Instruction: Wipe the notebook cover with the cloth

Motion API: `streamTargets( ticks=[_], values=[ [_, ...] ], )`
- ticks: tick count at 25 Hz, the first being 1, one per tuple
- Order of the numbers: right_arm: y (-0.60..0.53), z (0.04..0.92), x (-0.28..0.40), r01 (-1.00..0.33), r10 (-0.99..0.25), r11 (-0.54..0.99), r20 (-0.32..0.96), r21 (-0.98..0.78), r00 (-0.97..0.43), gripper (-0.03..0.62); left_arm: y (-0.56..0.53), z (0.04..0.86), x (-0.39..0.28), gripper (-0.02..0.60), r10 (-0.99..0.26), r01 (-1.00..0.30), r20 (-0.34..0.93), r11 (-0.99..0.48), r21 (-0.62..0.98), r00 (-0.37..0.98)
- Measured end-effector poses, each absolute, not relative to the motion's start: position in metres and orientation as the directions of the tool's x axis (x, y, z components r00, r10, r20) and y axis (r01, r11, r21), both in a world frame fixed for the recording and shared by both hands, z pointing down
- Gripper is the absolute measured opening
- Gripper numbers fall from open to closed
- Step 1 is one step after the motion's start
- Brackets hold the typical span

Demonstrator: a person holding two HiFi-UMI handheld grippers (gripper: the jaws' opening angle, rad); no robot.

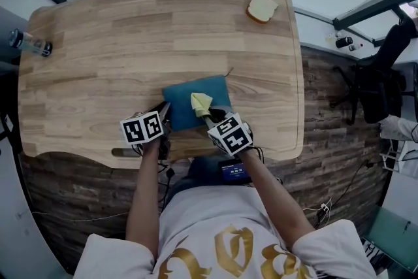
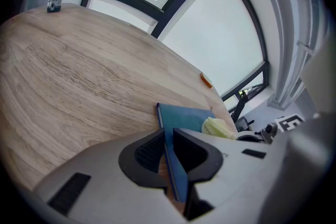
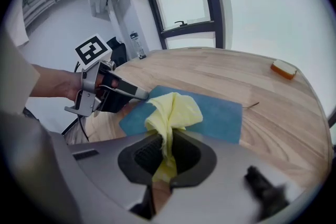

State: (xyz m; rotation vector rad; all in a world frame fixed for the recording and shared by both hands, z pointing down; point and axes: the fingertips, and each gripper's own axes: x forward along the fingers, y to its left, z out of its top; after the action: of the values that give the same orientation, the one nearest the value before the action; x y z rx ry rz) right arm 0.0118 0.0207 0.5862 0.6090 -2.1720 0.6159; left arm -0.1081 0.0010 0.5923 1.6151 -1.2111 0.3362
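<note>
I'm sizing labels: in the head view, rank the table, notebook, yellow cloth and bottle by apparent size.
1. table
2. notebook
3. cloth and bottle: they look about alike, so I leave them unranked.

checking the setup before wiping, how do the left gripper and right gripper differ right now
The left gripper is shut on an edge of the blue notebook; the right gripper is shut on the bunched yellow cloth. The left gripper sits at the notebook's left side; the right gripper is at its near side, cloth over the cover. Both are shut, close together near the front edge of the table.
</note>
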Motion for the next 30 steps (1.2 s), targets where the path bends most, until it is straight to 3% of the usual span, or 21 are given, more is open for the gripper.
streamTargets(
  ticks=[9,20,26,30],
  values=[
    [0.004,0.588,0.065,-0.740,-0.352,0.660,0.819,-0.126,-0.454,0.038,0.001,0.592,-0.109,0.061,-0.542,-0.838,0.719,0.049,0.543,0.434],
    [-0.004,0.544,0.094,-0.825,-0.542,0.564,0.744,-0.022,-0.390,0.039,0.010,0.579,-0.107,0.064,-0.571,-0.850,0.697,-0.003,0.526,0.434],
    [-0.001,0.498,0.110,-0.895,-0.690,0.445,0.639,0.005,-0.340,0.039,0.014,0.531,-0.119,0.063,-0.708,-0.944,0.642,-0.107,0.312,0.292],
    [0.016,0.466,0.093,-0.829,-0.712,0.534,0.616,0.164,-0.337,0.038,0.017,0.480,-0.110,0.052,-0.798,-0.958,0.538,-0.173,0.227,0.271]
  ],
)
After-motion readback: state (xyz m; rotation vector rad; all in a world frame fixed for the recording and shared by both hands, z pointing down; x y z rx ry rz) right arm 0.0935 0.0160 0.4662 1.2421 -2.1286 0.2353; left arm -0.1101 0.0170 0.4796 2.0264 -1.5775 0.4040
